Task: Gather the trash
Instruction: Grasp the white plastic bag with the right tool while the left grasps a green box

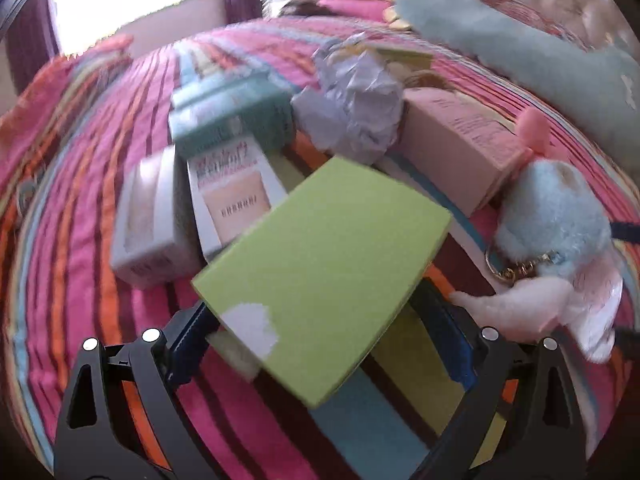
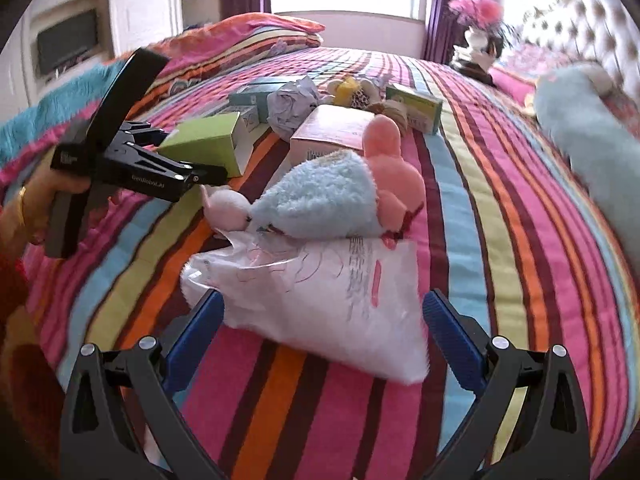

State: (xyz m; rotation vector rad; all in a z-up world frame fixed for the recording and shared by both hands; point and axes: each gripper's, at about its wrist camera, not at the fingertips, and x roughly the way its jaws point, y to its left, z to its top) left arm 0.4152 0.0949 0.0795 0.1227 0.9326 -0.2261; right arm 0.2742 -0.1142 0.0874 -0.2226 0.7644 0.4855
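A lime-green box (image 1: 324,264) sits tilted between the fingers of my left gripper (image 1: 316,328), which is shut on it; from the right wrist view the box (image 2: 204,146) is at that gripper's (image 2: 200,174) tip, just above the bedspread. My right gripper (image 2: 322,312) is open, its blue pads on either side of a white plastic bag (image 2: 320,300) lying on the bed. Further back lie crumpled pale paper (image 1: 356,108) (image 2: 292,104), a pink box (image 1: 456,144) (image 2: 332,128), a teal box (image 1: 232,116) and two white boxes (image 1: 148,220).
A blue-and-pink plush toy (image 2: 332,196) (image 1: 552,216) rests on the bag's far edge. A long pale-blue plush (image 2: 592,136) lies at the right. A green-and-yellow box (image 2: 416,108) and small toys sit further back on the striped bedspread (image 2: 500,208). A person's hand (image 2: 24,216) holds the left gripper.
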